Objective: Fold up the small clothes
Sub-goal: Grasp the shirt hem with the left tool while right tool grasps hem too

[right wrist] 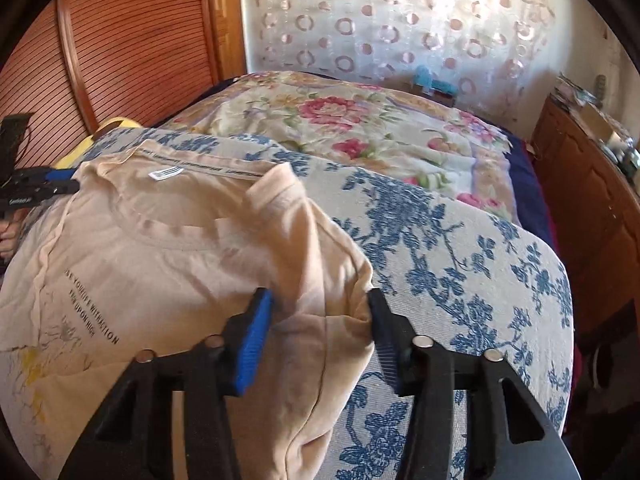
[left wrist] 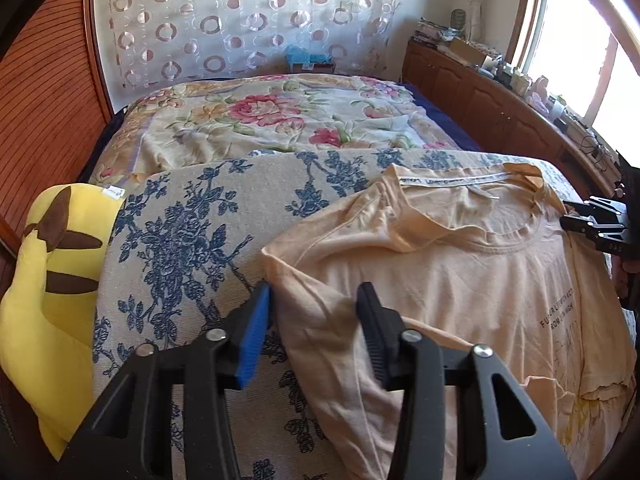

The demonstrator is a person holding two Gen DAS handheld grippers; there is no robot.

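- Left claw (left wrist: 316,332) stands wide, its 2 fingers straddling the folded-in sleeve on its side of the peach T-shirt (left wrist: 452,280); nothing is pinched, though cloth bulges up between the pads.
- Right claw (right wrist: 320,336) is spread just as wide over the opposite sleeve, cloth lying between its fingers but not gripped.
- Both sit at the shirt's 2 side edges, probably so each side can be taken and folded toward the middle evenly.
- Shirt lies front-up on the blue-flowered cushion (left wrist: 180,240), which rests on the bed (left wrist: 280,120) with its rose-patterned cover.
- Its long axis runs away from the person: collar and neck label at the far end, printed lettering and hem nearer.
- A yellow plush toy (left wrist: 44,292) lies just beside the cushion, on the left.
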